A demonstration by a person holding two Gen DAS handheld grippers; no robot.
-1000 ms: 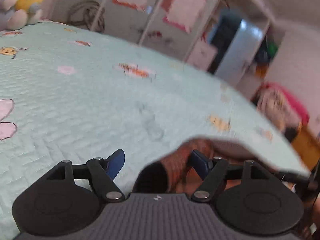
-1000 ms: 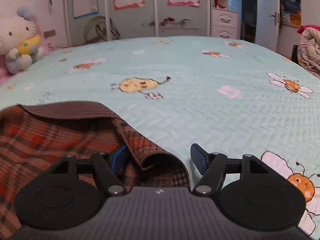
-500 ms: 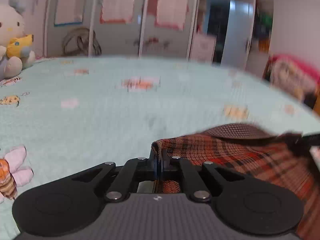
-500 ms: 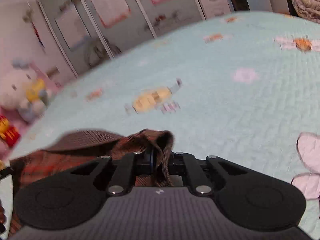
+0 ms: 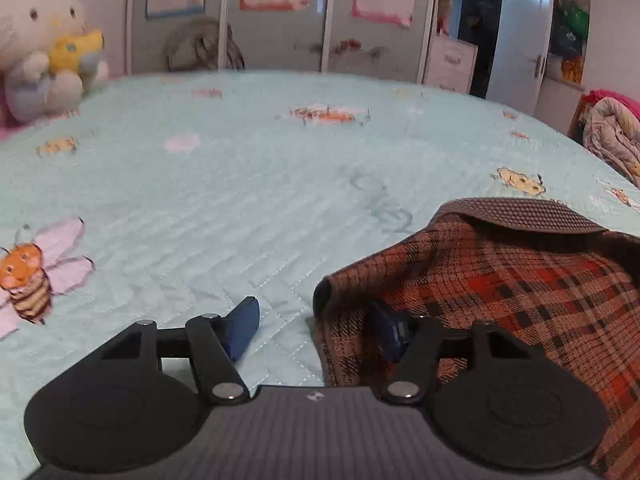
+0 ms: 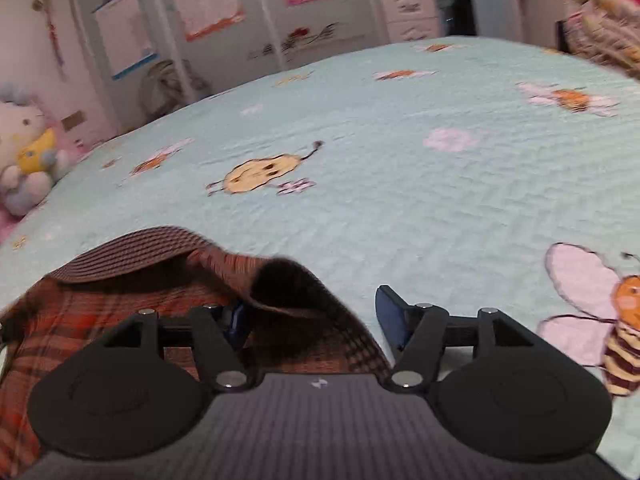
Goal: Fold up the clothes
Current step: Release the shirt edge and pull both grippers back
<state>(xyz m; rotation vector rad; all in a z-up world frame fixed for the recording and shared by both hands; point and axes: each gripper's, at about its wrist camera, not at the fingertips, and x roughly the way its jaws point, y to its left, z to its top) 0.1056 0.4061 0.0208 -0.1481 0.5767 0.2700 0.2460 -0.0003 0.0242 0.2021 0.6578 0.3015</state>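
A brown and red plaid garment (image 5: 520,280) lies on the pale green bedspread (image 5: 240,200), its ribbed collar edge towards the far side. My left gripper (image 5: 316,334) is low over the garment's left corner. Its jaws are opening; the folded edge lies loose between them and drapes around the right blue pad (image 5: 390,336). In the right wrist view the same garment (image 6: 100,320) fills the lower left. My right gripper (image 6: 314,318) is opening too. A raised fold of cloth sits between its jaws and hides most of the left pad, and the right pad (image 6: 390,314) stands free of it.
A white plush toy (image 5: 44,60) sits at the bed's far left corner. Wardrobe doors with posters (image 5: 280,20) stand behind the bed. Bundled quilts (image 5: 612,140) are piled at the right. The bedspread (image 6: 440,160) stretches ahead with bee prints.
Half a second ago both grippers were shut on the garment's corners; now both have let go and stand apart. The left gripper has sunk closer to the bed.
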